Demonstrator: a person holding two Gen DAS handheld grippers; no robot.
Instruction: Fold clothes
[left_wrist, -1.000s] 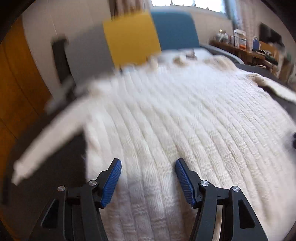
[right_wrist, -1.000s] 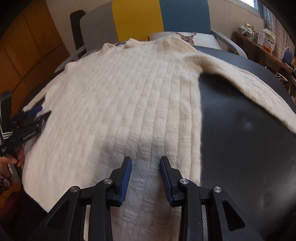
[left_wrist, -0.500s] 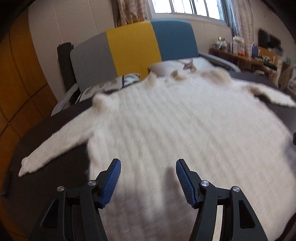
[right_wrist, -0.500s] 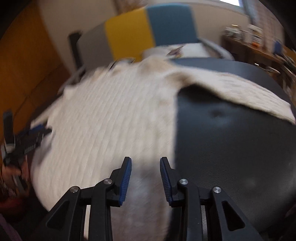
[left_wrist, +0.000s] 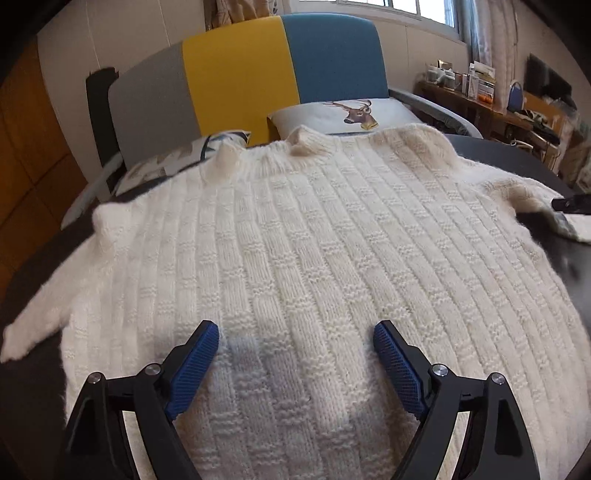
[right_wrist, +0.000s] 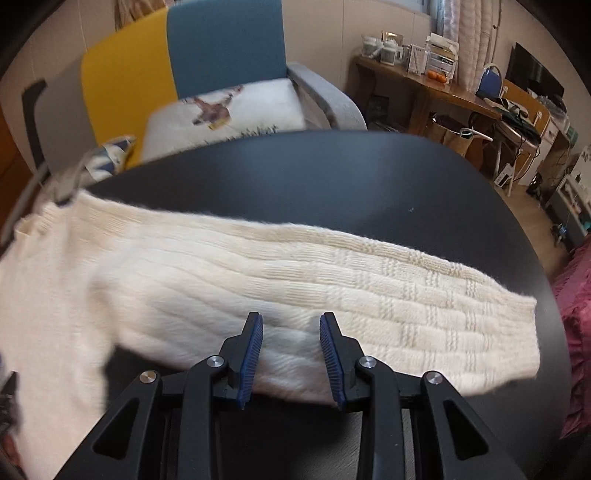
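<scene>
A cream knitted sweater lies spread flat on a round black table, collar toward the far side. My left gripper hovers open over the sweater's lower body with nothing between its blue pads. In the right wrist view the sweater's right sleeve stretches out across the table to the right. My right gripper is open just above the near edge of that sleeve, at about its middle. The other sleeve points to the near left in the left wrist view.
A grey, yellow and blue sofa with a deer-print cushion stands behind the table. A cluttered wooden desk runs along the right wall. Dark pink fabric lies at the far right beyond the table edge.
My right gripper has swung right, from the sweater's lower hem to the right sleeve. My left gripper has stayed over the lower body, tilting its view up slightly. Both stay open.
</scene>
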